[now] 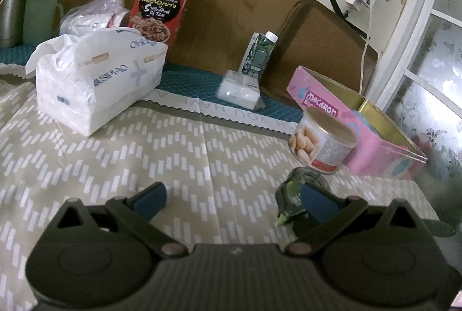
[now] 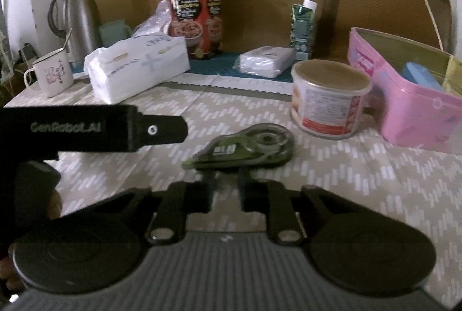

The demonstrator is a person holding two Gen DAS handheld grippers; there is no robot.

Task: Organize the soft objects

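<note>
A big white tissue pack point(image 1: 95, 80) lies on the patterned tablecloth at the back left; it also shows in the right wrist view point(image 2: 138, 68). A small clear-wrapped tissue pack point(image 1: 239, 89) lies on the teal mat at the back middle, also seen from the right wrist point(image 2: 265, 61). My left gripper point(image 1: 231, 200) is open and empty over the cloth. My right gripper point(image 2: 226, 189) has its fingers nearly together just behind a green correction tape dispenser point(image 2: 245, 146), without gripping it. The left gripper's body point(image 2: 86, 129) shows at the left of the right wrist view.
A round tin can point(image 1: 323, 140) and an open pink Macaron tin point(image 1: 363, 126) stand at the right; the tin holds a blue item point(image 2: 421, 76). A red snack box point(image 1: 161, 2), a green carton point(image 1: 258, 51), a kettle point(image 2: 78, 19) and a mug point(image 2: 53, 74) line the back.
</note>
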